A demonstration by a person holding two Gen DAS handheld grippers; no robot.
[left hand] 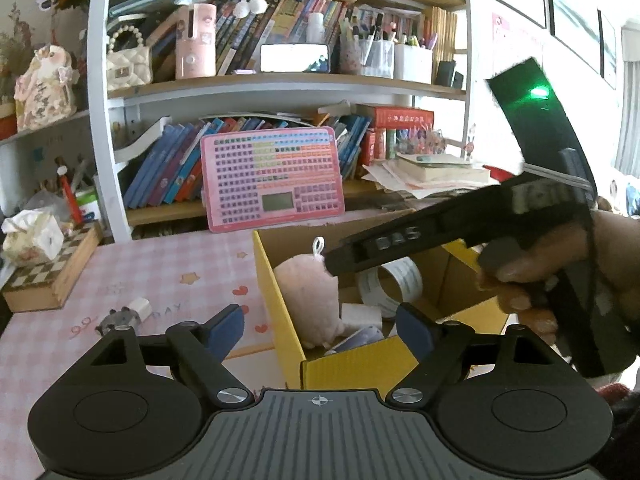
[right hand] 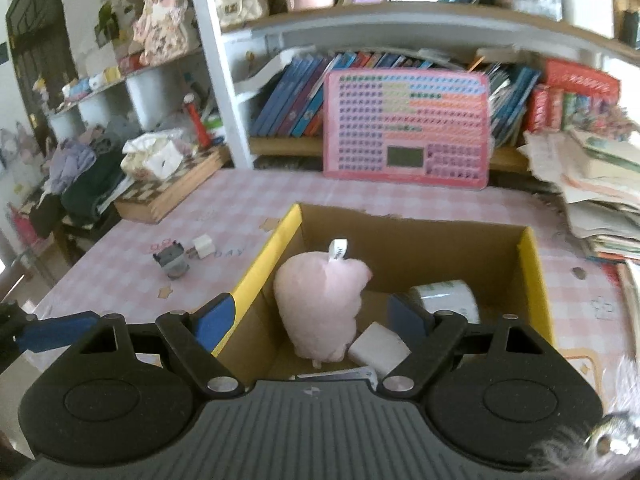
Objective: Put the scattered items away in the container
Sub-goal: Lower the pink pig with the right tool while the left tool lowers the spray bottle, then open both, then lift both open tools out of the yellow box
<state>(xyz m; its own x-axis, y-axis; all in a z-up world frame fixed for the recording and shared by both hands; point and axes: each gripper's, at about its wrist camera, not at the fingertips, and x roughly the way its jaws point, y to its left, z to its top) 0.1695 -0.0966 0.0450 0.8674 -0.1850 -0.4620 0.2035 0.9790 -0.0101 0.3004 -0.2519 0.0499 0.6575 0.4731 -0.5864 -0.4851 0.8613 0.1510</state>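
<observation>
Both tongs gape empty: right gripper point(right hand: 308, 320) above the yellow box point(right hand: 260, 256) holding the pink plush point(right hand: 320, 304); left gripper point(left hand: 320, 330) nearby. Grey toy point(right hand: 173, 260) and white plug point(right hand: 203, 246) wait at ten o'clock, presumably next.

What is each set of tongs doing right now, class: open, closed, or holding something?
Left tongs: open, holding nothing.
Right tongs: open, holding nothing.

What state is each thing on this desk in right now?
Cardboard box: open, partly filled.
Pink plush toy: inside box.
Tape roll: inside box.
White block: inside box.
Grey toy: on tablecloth, outside box.
White plug: outside box.
Left gripper: open, empty.
Right gripper: open, empty.
</observation>
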